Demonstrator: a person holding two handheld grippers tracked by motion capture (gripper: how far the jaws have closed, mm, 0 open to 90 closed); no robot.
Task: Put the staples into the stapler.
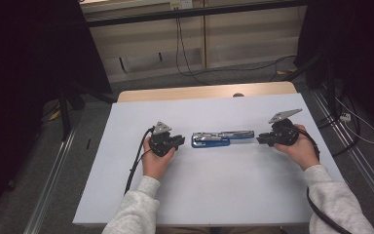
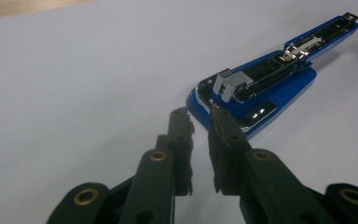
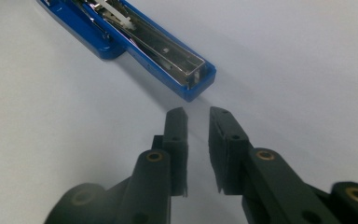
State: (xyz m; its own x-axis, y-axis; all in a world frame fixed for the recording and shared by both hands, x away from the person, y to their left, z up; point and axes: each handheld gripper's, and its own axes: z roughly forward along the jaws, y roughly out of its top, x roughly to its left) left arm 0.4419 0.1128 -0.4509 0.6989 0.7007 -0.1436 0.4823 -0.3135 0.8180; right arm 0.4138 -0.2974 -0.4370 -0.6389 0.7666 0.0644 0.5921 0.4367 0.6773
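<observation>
1. A blue stapler (image 1: 220, 138) lies opened out flat on the white desk (image 1: 209, 195), about midway between the left and right edges and somewhat nearer the far edge than the near one.
2. Its metal staple channel faces up, and its long axis runs left to right across the desk.
3. The left gripper (image 1: 179, 141), held in the person's left hand (image 1: 156, 158), sits just beside the stapler's left, wider end. In the left gripper view its jaws stand a narrow gap apart with nothing between them, and their tips (image 2: 200, 122) are close to the stapler's (image 2: 261, 84) blue base without clearly touching it.
4. The right gripper (image 1: 261, 140), held in the right hand (image 1: 302, 146), points at the stapler's right, slimmer end from near the right edge. In the right gripper view its jaws are likewise slightly parted and empty (image 3: 196, 122), a short way clear of the stapler's (image 3: 168, 51) tip.
5. A black cable (image 1: 135, 165) trails from the left gripper toward the near edge.
</observation>
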